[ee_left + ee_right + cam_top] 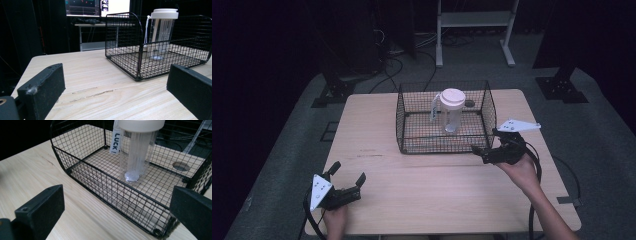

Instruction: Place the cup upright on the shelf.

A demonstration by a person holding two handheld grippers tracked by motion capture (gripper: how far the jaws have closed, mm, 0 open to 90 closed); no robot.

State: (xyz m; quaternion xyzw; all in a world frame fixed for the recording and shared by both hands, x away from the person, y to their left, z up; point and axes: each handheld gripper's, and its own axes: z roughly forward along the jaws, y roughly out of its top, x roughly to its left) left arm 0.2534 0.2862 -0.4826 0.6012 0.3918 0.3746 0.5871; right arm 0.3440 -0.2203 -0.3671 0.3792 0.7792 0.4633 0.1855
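A black wire basket [437, 142] stands on the far middle of the wooden table [422, 185]. Upright inside it is a clear bottle [452, 112] with a white lid and a white tag reading "LUCK!" [115, 140]. My right gripper [487, 141] is open at the basket's near right corner, outside the wire; its view looks into the basket [82, 173] at the bottle [138, 152]. My left gripper [348, 171] is open near the table's front left corner, holding nothing. The basket [125, 37] and bottle [162, 32] lie well ahead of its wide-apart jaws.
A round hole [469, 103] is set in the tabletop behind the basket. A white metal frame [474, 20] and black stand bases [562, 87] sit on the grey floor beyond the table. A lit monitor [97, 6] stands on a far desk.
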